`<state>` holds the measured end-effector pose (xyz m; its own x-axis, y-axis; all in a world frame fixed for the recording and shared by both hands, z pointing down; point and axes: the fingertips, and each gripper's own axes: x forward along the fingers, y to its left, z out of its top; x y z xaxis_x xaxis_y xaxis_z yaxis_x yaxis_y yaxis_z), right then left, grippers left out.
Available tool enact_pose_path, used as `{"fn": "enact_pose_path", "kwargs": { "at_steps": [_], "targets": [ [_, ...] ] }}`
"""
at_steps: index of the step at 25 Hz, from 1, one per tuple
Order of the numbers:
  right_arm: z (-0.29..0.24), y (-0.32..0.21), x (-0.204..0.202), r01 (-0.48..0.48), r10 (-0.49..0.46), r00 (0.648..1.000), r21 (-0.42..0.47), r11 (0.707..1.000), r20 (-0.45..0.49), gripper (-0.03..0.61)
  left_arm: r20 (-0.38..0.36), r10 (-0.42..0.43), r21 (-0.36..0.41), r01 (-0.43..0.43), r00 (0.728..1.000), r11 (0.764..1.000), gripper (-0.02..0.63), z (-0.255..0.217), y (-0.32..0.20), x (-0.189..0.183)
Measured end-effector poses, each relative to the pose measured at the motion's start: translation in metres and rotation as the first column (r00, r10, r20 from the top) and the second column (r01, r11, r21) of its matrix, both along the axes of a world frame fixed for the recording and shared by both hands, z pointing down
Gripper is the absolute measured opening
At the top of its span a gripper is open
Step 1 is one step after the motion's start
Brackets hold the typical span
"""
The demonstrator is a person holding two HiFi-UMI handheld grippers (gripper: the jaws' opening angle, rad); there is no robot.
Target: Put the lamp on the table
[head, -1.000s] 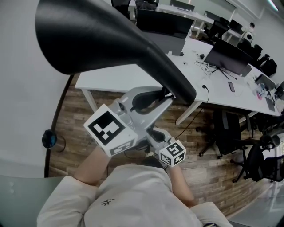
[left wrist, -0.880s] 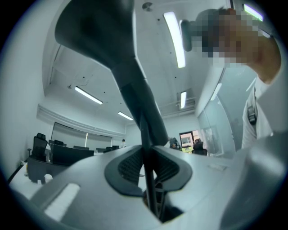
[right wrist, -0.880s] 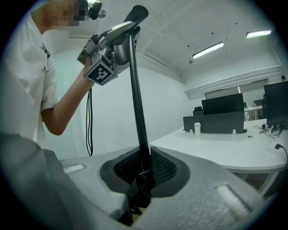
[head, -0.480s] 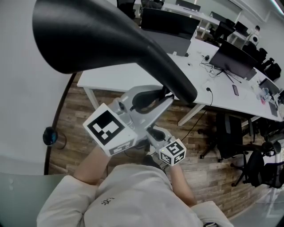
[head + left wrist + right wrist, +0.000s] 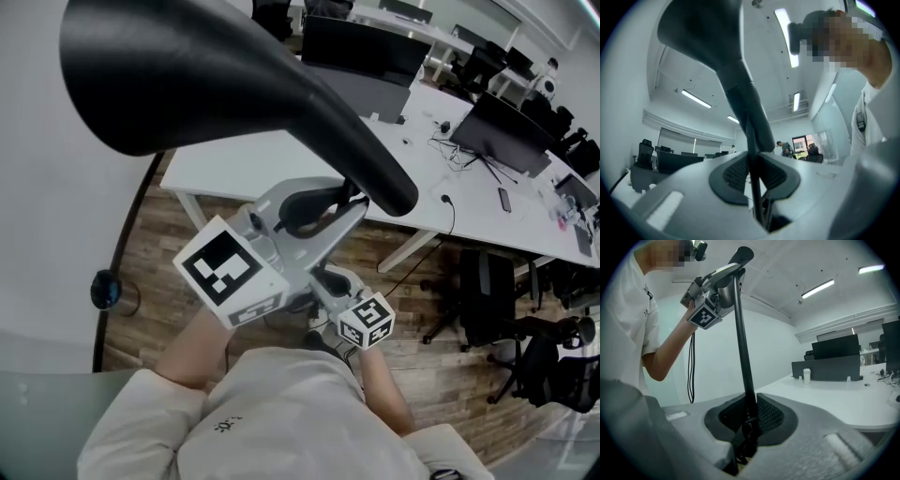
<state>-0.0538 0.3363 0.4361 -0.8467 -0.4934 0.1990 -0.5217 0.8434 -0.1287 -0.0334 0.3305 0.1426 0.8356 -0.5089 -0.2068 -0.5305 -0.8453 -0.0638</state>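
Clamping left tool (image 5: 752,165): its jaws were closed on the black lamp with a flared matte shade (image 5: 197,80), right where the thin neck met the shade.
Lower right tool (image 5: 749,414): its jaws were pressed together on the same lamp's slim black stem, farther down than the left tool.
Lamp position: it was held aloft in front of the person, shade uppermost and close to the head camera, not touching the worktop.
Long white worktop (image 5: 239,161): it stood beyond the lamp, and a dark flat monitor (image 5: 511,127) stood on it.
Wood-plank floor (image 5: 164,281): it lay beneath both tools.
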Motion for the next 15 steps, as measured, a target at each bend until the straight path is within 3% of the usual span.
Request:
{"fn": "enact_pose_path", "kwargs": {
  "at_steps": [15],
  "targets": [
    [0.001,-0.097,0.043,-0.006,0.006,1.000,-0.005,1.000,0.006,0.054,-0.002,0.033,-0.028,-0.033,0.999,0.999,0.041,0.002,-0.093,0.044]
  ]
}}
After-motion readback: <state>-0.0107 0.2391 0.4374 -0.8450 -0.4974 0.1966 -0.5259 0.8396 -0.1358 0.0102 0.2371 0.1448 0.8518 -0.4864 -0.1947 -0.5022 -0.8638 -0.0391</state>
